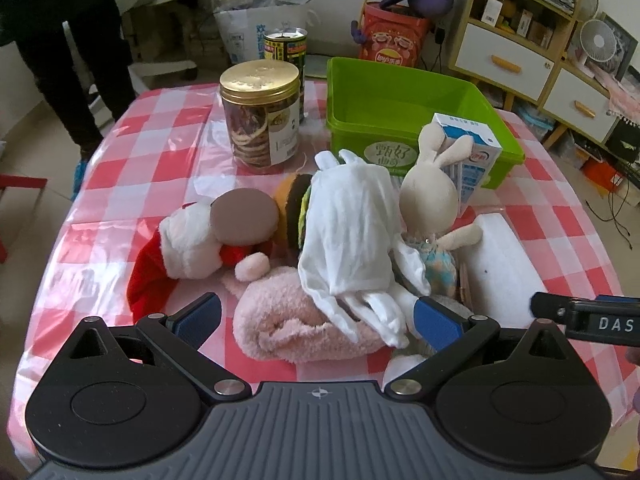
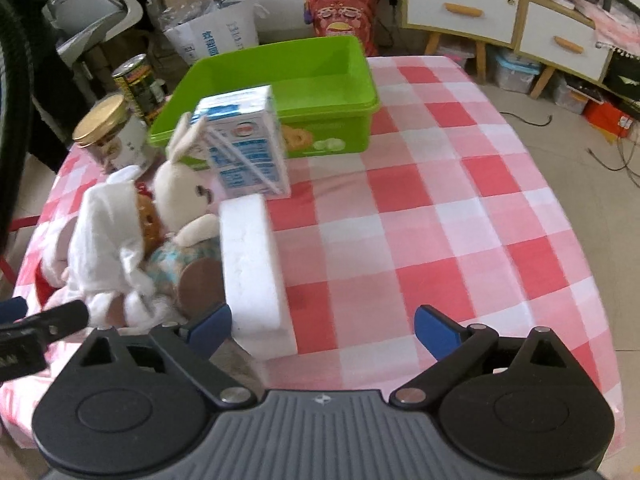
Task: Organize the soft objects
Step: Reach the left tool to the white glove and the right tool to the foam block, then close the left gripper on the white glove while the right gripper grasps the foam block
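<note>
A clear jar with a gold lid [image 1: 260, 114] stands on the desk [image 2: 440, 208], which wears a red-and-white checked cloth. Just behind the jar is a dark tin can [image 1: 289, 56] with yellow print. A blue-and-white milk carton [image 2: 242, 146] stands upright just in front of the green tub. On the floor beyond are a white plastic bag [image 1: 256, 34], a red snack bag [image 1: 394, 38], a white-drawered wooden cabinet [image 2: 504, 12] and a small white fan [image 1: 598, 40]. A person's dark-trousered legs [image 1: 72, 60] stand at far left.

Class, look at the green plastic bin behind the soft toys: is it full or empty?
Empty. The green plastic bin shows bare floor and inner walls in both views; the toys still lie on the table outside it.
</note>
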